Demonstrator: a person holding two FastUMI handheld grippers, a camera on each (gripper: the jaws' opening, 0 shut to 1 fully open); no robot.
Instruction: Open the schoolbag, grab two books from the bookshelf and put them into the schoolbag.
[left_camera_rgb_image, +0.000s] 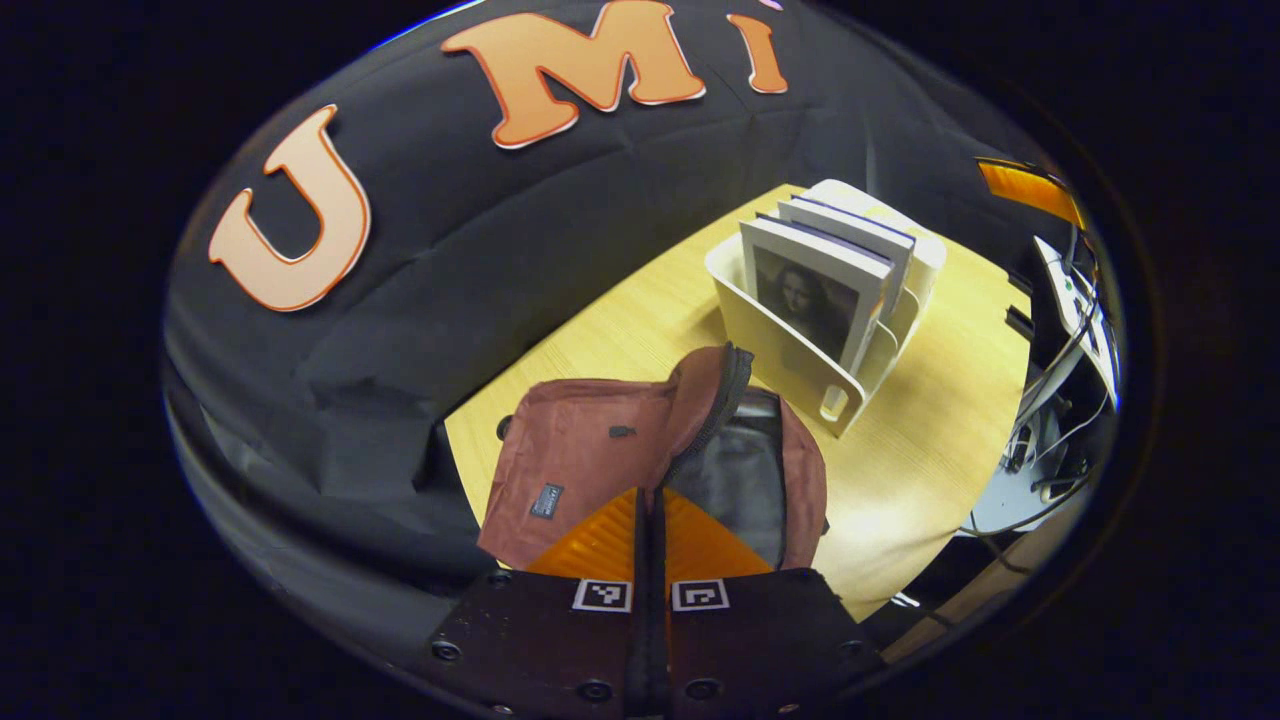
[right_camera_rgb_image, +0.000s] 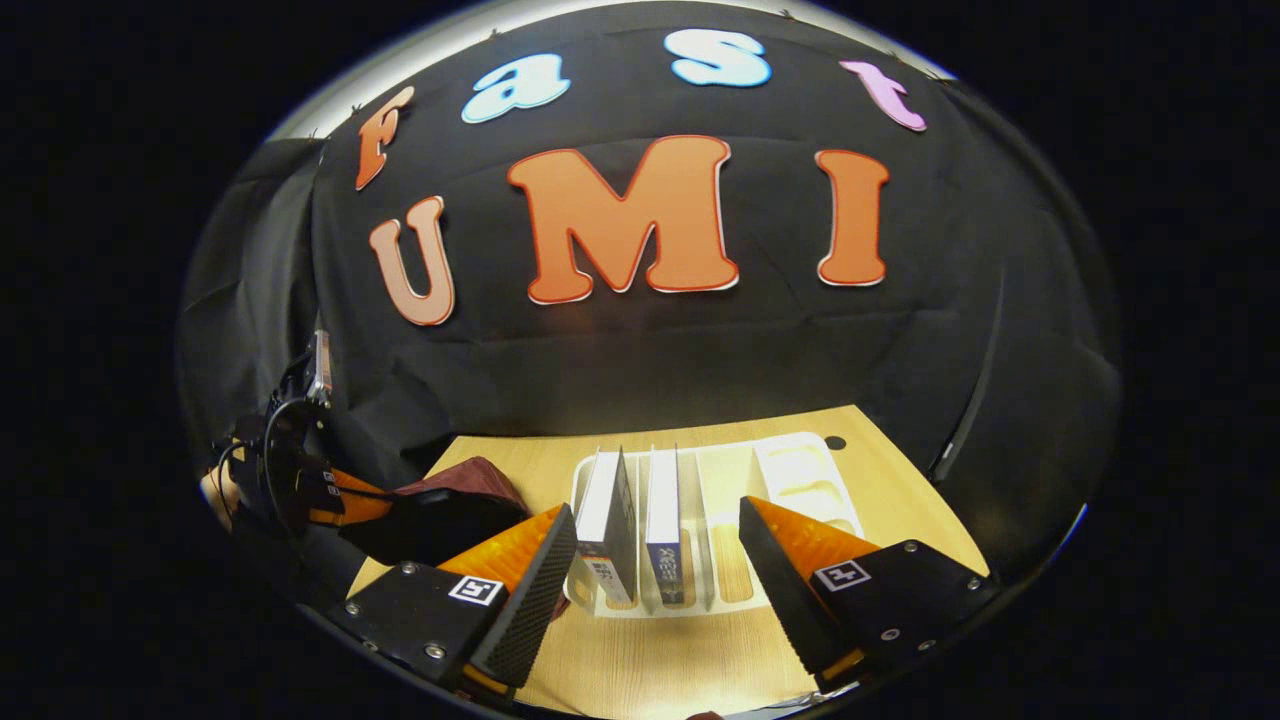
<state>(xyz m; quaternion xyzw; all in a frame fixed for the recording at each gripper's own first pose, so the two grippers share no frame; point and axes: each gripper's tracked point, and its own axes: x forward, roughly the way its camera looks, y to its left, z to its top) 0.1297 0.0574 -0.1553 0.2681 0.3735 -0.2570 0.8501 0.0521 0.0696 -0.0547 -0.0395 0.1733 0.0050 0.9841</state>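
Schoolbag open, right gripper lines up on the first book

In the left gripper view, the left gripper (left_camera_rgb_image: 650, 545) sits at bottom centre, its jaws together on the zipper edge of the rust-red fabric schoolbag (left_camera_rgb_image: 590, 455); whether they pinch it cannot be told. The bag lies mid-frame on the pale wooden counter (left_camera_rgb_image: 930, 440), mouth open toward the white slotted bookshelf (left_camera_rgb_image: 800, 365) at upper right. In the right gripper view, the right gripper (right_camera_rgb_image: 655, 570) hovers low in frame, jaws wide apart and empty, before two upright white-covered books (right_camera_rgb_image: 625, 520), spines toward the camera, long axes vertical. The book-fetching step appears in hand; next, the jaws likely need to straddle one spine and close.
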